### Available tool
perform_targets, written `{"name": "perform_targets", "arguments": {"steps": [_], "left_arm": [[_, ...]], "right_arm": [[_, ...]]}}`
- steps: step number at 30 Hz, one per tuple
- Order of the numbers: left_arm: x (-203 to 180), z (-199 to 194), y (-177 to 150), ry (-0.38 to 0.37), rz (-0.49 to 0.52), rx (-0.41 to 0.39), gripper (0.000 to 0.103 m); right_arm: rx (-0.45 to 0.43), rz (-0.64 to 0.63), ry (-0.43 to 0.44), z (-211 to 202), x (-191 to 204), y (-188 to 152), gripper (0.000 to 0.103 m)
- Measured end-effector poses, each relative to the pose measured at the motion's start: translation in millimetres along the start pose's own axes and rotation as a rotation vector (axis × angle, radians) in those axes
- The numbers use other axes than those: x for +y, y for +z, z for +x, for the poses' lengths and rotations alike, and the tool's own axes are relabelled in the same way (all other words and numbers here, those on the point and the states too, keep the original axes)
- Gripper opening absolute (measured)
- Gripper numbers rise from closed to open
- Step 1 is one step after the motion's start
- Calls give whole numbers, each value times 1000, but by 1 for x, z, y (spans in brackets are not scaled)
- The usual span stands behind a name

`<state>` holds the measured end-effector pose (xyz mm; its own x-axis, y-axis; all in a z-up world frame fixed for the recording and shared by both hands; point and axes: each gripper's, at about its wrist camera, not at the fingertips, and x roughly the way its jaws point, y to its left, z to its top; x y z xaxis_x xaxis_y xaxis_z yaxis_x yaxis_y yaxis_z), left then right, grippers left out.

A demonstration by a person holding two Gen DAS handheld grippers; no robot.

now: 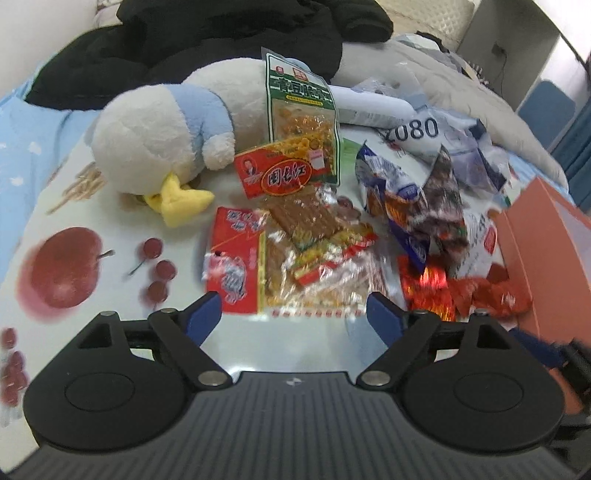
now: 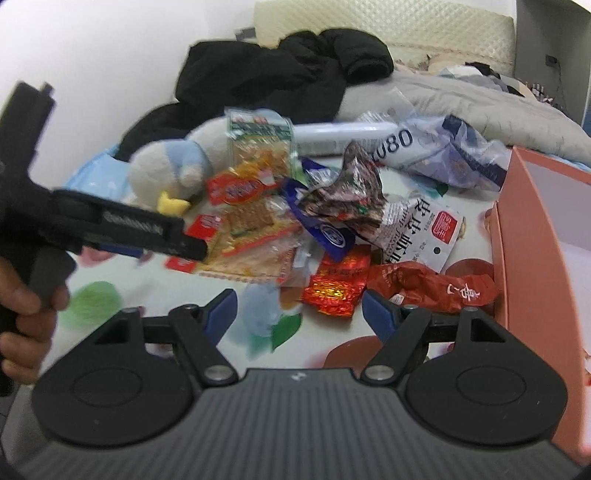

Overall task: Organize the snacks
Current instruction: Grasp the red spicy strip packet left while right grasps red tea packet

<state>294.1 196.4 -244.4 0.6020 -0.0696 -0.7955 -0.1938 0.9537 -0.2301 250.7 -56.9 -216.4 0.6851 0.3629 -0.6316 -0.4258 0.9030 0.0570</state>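
Note:
A heap of snack packets lies on a fruit-print cloth (image 1: 92, 206). In the left wrist view my left gripper (image 1: 293, 304) stands open just short of a red-and-white packet (image 1: 234, 266) and clear packs of brown strips (image 1: 314, 243), with nothing between its fingers. A green bag (image 1: 301, 110) leans up behind a red packet (image 1: 277, 171). In the right wrist view my right gripper (image 2: 299, 300) is open, close to a red foil packet (image 2: 336, 288) and a crumpled red wrapper (image 2: 436, 288). The left gripper (image 2: 195, 249) shows from the side there, held by a hand (image 2: 22, 302).
A salmon-coloured open box (image 2: 524, 236) stands at the right edge of the heap. A white and blue plush duck (image 1: 159, 136) lies at the back left. Behind are a black jacket (image 1: 221, 33), a grey quilt (image 2: 480, 99) and a printed plastic bag (image 2: 424, 147).

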Motion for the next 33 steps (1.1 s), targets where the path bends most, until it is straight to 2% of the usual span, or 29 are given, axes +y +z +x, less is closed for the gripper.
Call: {"name": "perform_targets", "arguments": {"steps": [7,12,14,17,19,23,33], "left_arm": [[-6,38,23,-31,-81,-7,88],[-14,66,40,20,-92,-18,88],[-16,76,47,55,-79,-29,88],[-21,89,56,79,-38,-22,86],[-24,97,60,96,-13,-8,82],[-36,110,56,133,81,14,74],[-46,97,37,134,108,30,66]], "right_arm": [[52,42,-70,46,-8,-5,73],[60,84,-88,65,-11,-5,73],[60,83,-86,72,-8,-4,73],[68,50,-116,80,-3,-3,65],[82,47,-144,84,-3,-4,58],[83,31,-143,86,-5,-6,54],[107,14,-82,72,-8,-5,53]]}}
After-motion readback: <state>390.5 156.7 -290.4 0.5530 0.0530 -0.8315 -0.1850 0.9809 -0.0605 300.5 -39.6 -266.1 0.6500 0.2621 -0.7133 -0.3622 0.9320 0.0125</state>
